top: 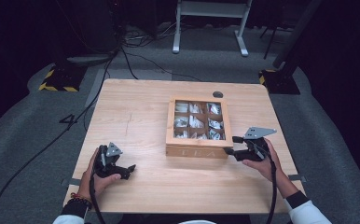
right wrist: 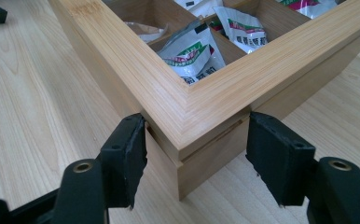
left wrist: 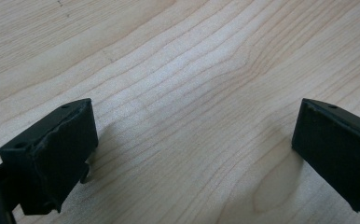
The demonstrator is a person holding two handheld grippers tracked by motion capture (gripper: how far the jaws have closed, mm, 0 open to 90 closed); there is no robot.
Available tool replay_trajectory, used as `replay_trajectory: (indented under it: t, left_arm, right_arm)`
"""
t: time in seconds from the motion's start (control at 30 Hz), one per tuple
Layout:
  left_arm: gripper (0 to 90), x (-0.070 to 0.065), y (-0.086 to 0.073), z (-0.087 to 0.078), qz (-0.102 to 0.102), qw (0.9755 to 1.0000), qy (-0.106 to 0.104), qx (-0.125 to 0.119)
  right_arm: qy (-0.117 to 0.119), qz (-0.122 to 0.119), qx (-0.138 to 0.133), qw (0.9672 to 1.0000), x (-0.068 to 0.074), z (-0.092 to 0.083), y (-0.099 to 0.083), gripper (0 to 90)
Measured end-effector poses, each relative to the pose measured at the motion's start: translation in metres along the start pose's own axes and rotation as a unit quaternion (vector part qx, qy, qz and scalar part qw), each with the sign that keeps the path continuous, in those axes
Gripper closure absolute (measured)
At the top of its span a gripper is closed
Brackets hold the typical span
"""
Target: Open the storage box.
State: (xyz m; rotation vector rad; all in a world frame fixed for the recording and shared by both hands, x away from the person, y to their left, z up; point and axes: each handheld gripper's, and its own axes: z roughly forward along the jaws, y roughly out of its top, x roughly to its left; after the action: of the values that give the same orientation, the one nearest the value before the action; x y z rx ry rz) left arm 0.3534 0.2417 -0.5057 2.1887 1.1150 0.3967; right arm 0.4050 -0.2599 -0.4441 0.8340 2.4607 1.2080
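Note:
A wooden tea box (top: 197, 150) with several compartments of white tea sachets (top: 196, 121) stands right of the table's middle. My right gripper (top: 231, 145) is at its near right corner. In the right gripper view the box corner (right wrist: 206, 102) sits between the jaws of my right gripper (right wrist: 197, 140), and a pad touches each side of it just below the windowed lid frame. Sachets (right wrist: 192, 53) show through that frame. My left gripper (top: 129, 171) rests near the table's front left, open, and in the left gripper view my left gripper (left wrist: 194, 135) has just bare wood between its jaws.
The light wooden table (top: 136, 112) has bare room left of the box. A small dark round object (top: 218, 94) lies behind the box near the far edge. Cables (top: 136, 70) and stand feet (top: 59, 79) lie on the grey floor beyond.

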Motion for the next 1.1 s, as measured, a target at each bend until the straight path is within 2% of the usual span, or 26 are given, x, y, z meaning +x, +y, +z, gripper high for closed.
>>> replay_trajectory:
  t: [0.27, 0.47, 0.73, 0.83, 0.87, 0.9, 0.93, 0.97, 1.03, 1.1]
  left_arm:
    - [0.6, -0.001, 0.000, 0.000, -0.003, 1.0000, 0.005, 0.000]
    - [0.5, -0.001, 0.000, 0.000, -0.005, 1.0000, 0.005, 0.000]
    - [0.6, 0.001, 0.005, 0.002, -0.003, 1.0000, 0.002, 0.006]
    - [7.2, 0.001, 0.008, 0.003, -0.008, 1.0000, 0.001, 0.001]
    - [10.4, 0.002, 0.010, 0.003, -0.003, 1.0000, 0.000, 0.002]
    - [14.5, 0.001, 0.012, 0.003, -0.006, 1.0000, -0.001, 0.000]
    - [17.3, 0.001, 0.014, 0.004, -0.007, 0.9999, -0.014, 0.003]
    - [16.4, 0.001, 0.016, 0.004, -0.006, 0.9997, -0.023, 0.002]
    - [16.9, -0.002, 0.021, 0.005, 0.014, 0.9997, -0.021, 0.001]
    - [16.6, -0.006, 0.028, 0.006, 0.019, 0.9993, -0.030, -0.001]
  right_arm:
    - [0.007, 0.015, -0.007, 0.9998, -0.001, -0.001, 0.004, 37.2]
    - [-0.001, 0.018, -0.010, 0.9998, -0.001, -0.003, 0.009, 36.5]
    - [-0.008, 0.020, -0.034, 0.9992, -0.003, -0.009, 0.015, 36.9]
    - [-0.023, 0.001, -0.041, 0.9989, 0.000, -0.013, 0.018, 35.8]
    - [-0.024, 0.001, -0.043, 0.9988, 0.000, -0.013, 0.019, 35.5]
    - [-0.022, 0.005, -0.046, 0.9987, -0.001, -0.014, 0.020, 35.3]
    - [-0.021, 0.007, -0.050, 0.9985, -0.002, -0.015, 0.021, 35.3]
    - [-0.021, 0.008, -0.054, 0.9983, -0.002, -0.015, 0.021, 35.3]
    - [-0.026, 0.006, -0.060, 0.9978, -0.001, -0.017, 0.024, 35.5]
    - [-0.028, 0.006, -0.064, 0.9976, -0.002, -0.019, 0.026, 35.5]
